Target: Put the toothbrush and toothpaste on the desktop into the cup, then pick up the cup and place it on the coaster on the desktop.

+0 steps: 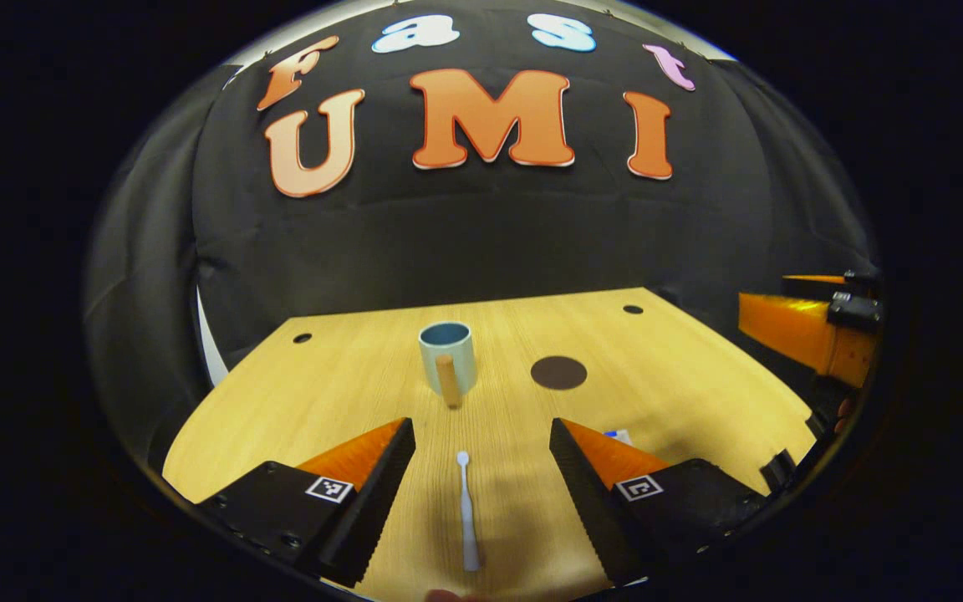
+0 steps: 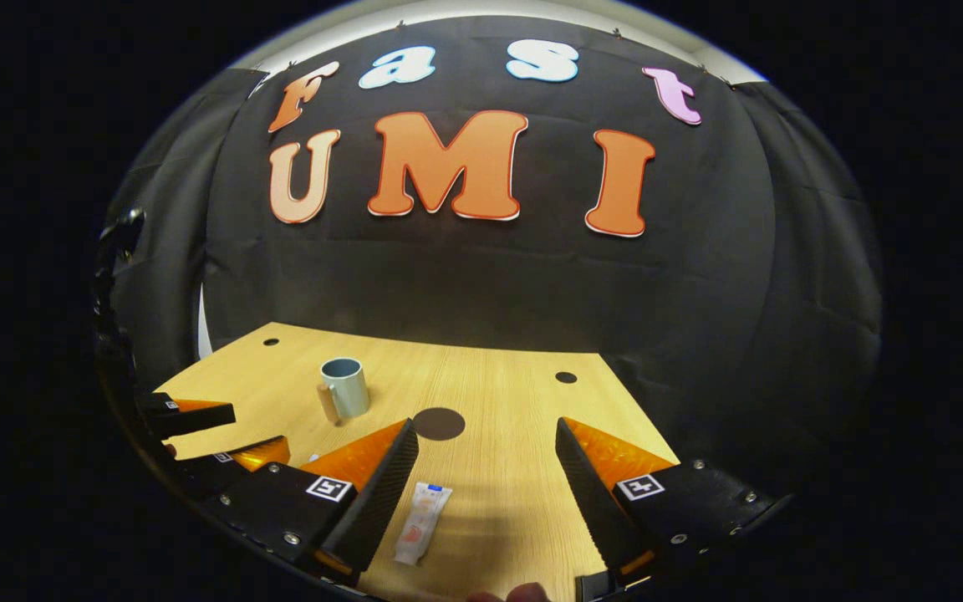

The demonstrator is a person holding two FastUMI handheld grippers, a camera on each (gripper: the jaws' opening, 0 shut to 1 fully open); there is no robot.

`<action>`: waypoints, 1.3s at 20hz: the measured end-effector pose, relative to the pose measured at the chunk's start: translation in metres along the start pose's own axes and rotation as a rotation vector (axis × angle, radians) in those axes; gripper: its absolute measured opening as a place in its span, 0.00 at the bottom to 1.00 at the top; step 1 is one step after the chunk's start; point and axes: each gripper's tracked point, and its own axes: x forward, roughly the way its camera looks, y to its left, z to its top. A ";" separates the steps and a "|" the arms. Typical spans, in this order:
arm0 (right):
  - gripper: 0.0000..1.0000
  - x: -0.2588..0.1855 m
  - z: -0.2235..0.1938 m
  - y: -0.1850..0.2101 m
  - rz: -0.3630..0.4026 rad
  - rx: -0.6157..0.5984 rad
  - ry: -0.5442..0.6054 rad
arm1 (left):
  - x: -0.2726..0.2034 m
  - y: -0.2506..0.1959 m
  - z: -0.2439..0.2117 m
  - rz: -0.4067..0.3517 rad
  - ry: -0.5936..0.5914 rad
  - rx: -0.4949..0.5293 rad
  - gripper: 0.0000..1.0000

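**Both grippers spread above their targets, nothing yet held**

The left gripper [image 1: 481, 493] hangs with its fingers wide apart on either side of the toothbrush [image 1: 467, 512], which lies flat on the desk [image 1: 682, 376], head toward the cup [image 1: 446, 355]. The right gripper [image 2: 486, 493] is likewise spread; the toothpaste [image 2: 420, 522] lies flat just beside its left finger, not between the pads. The cup stands upright, handle toward the cameras, with the coaster [image 2: 438, 423] near it on its right. Judged from its look, the toothbrush is light, stiff and thin, so it sits low and is best pinched across mid-handle. The tube appears soft and light; a grip across its flat body near the middle should deform it least. The cup looks rigid and smooth, probably the heaviest item.
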 end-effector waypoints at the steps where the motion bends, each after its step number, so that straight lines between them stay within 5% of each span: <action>1: 0.99 0.000 -0.004 0.002 0.003 -0.005 0.010 | 0.006 0.003 -0.013 0.005 0.022 -0.007 0.98; 15: 0.99 -0.001 -0.038 0.014 0.022 -0.046 0.099 | 0.063 0.016 -0.113 0.006 0.246 -0.083 0.96; 21: 0.99 -0.004 -0.040 0.018 0.023 -0.059 0.106 | 0.072 0.012 -0.129 -0.009 0.305 -0.076 0.59; 24: 0.99 -0.003 -0.041 0.019 0.021 -0.061 0.108 | 0.075 0.011 -0.127 -0.005 0.294 -0.065 0.25; 26: 0.99 -0.003 -0.044 0.020 0.020 -0.059 0.117 | 0.073 0.010 -0.128 0.004 0.303 -0.081 0.11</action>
